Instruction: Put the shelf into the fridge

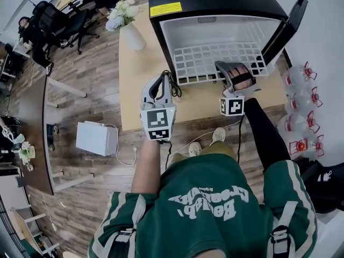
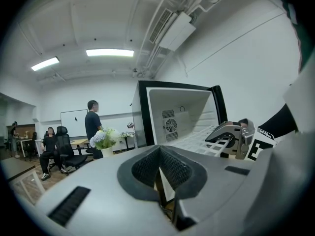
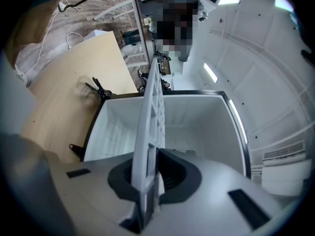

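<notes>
Partly inside the fridge (image 1: 215, 4), the white grid shelf (image 1: 215, 61) lies flat in the open cavity, with its near edge jutting out past the opening. The right gripper (image 1: 224, 66) has its jaws clamped on that near edge, toward the shelf's right side. In the right gripper view the shelf (image 3: 151, 112) shows edge-on, running from between the pads (image 3: 174, 173) into the white interior. The fridge door (image 1: 287, 26) is swung open at the right.

The left gripper (image 1: 158, 80) hangs to the left of the shelf, well apart from it, above the table's near part. In its own view the jaws are pressed together with nothing between them.

The fridge stands on the far right part of a pale wooden table (image 1: 134, 90). A white vase (image 1: 133, 36) of flowers stands on the table, left of the fridge. On the wooden floor to the left sits a white box (image 1: 97, 138). Clear bottles with red caps (image 1: 303, 106) stand right of the table. Black office chairs (image 1: 64, 20) are at the far left.
</notes>
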Available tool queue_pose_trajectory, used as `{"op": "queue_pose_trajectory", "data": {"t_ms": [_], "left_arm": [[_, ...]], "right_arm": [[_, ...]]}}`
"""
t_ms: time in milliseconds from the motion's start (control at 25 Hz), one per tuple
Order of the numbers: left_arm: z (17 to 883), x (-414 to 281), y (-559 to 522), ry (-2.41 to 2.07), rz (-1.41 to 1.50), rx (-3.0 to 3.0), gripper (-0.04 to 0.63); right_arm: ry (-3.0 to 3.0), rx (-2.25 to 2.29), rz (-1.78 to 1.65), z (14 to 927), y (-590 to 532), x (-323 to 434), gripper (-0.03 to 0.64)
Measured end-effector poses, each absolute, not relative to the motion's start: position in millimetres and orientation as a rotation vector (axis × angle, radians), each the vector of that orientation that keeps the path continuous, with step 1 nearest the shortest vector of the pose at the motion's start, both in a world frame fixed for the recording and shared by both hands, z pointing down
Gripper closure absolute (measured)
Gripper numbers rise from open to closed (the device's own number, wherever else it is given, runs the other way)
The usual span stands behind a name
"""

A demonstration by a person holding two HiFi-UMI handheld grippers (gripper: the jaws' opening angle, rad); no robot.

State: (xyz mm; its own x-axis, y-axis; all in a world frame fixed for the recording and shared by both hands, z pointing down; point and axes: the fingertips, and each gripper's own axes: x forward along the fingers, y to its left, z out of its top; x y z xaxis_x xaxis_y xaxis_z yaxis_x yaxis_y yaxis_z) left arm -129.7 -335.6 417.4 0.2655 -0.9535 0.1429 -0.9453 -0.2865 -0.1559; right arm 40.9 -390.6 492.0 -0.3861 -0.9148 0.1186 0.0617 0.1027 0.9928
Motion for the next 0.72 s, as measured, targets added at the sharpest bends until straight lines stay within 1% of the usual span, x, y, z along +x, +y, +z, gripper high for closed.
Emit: {"op": "queue_pose_trajectory", "data": {"t_ms": [720], "left_arm": [[407.3, -116.0, -334.3, 1.855, -0.292, -2.461, 0.595]], "right_arm": [[-1.575, 0.838, -1.374, 485.7, -396.2, 37.6, 0.589]]}}
